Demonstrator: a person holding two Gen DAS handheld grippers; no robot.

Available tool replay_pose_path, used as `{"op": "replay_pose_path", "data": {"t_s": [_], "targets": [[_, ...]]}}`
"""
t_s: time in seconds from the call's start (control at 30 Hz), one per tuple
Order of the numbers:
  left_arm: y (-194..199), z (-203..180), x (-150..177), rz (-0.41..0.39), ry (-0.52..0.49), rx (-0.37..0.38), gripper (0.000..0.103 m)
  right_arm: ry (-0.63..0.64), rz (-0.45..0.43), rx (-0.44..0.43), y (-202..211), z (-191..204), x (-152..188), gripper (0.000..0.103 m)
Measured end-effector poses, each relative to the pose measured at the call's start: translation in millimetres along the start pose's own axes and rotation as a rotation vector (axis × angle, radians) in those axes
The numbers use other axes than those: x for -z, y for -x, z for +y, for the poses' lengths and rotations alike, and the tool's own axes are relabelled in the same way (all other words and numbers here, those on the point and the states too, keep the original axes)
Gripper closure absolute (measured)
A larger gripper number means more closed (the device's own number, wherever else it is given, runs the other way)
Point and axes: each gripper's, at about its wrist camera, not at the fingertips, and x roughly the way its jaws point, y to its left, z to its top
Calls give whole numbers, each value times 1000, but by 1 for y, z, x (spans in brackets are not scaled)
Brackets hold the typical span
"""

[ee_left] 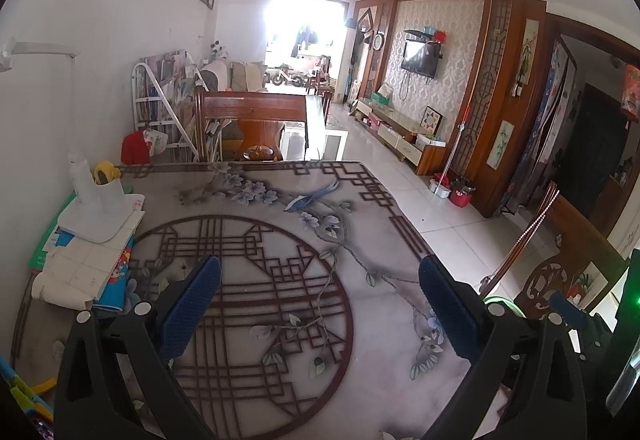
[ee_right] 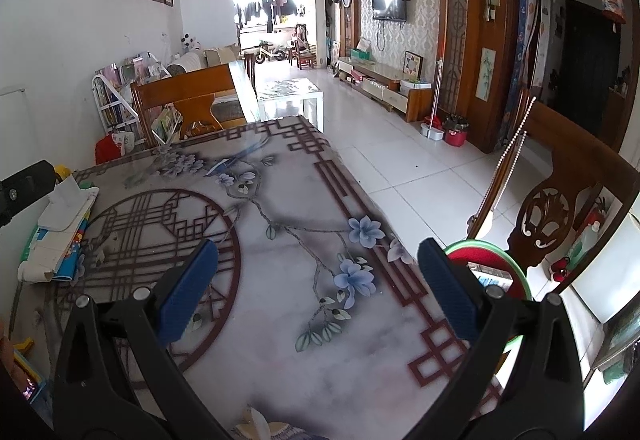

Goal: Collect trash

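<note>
**Both grippers empty above the patterned table; bin at the right edge**

Left gripper (ee_left: 320, 292): fingers spread wide, nothing between the blue pads; it hangs over the round lattice motif of the table (ee_left: 360, 340). Right gripper (ee_right: 318, 280): likewise spread and empty, above the flower sprig nearer the table's right border. No loose scrap of trash can be made out on the bare cloth ahead of either tool. The bin (ee_right: 500, 276), a round green-rimmed container with a red lining and some printed wrappers inside, stands just off the table's right edge, touching the right gripper's outer finger in the right wrist view, beside a carved wooden chair (ee_right: 552, 220). A pile of books and papers (ee_left: 88, 264) lies at the table's left side, nearer the left gripper, with a white lamp base (ee_left: 96, 215) on top. Judgement: the bin lies to the right of both tools, so the right hand is the nearer for dropping; anything still to be gathered would most likely be found leftward, by the pile.
</note>
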Motion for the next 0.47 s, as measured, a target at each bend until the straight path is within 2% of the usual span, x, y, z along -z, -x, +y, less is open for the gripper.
{"op": "replay_pose_path", "data": {"t_s": [0.23, 0.37, 0.47], "targets": [[-5, 1, 4, 25, 9, -13, 8, 23, 44, -4, -16, 1, 8, 5], [-15, 7, 9, 74, 29, -19, 8, 97, 120, 3, -50, 2, 33, 5], [-29, 20, 25, 94, 24, -78, 8, 131, 171, 10, -71, 3, 48, 5]]}}
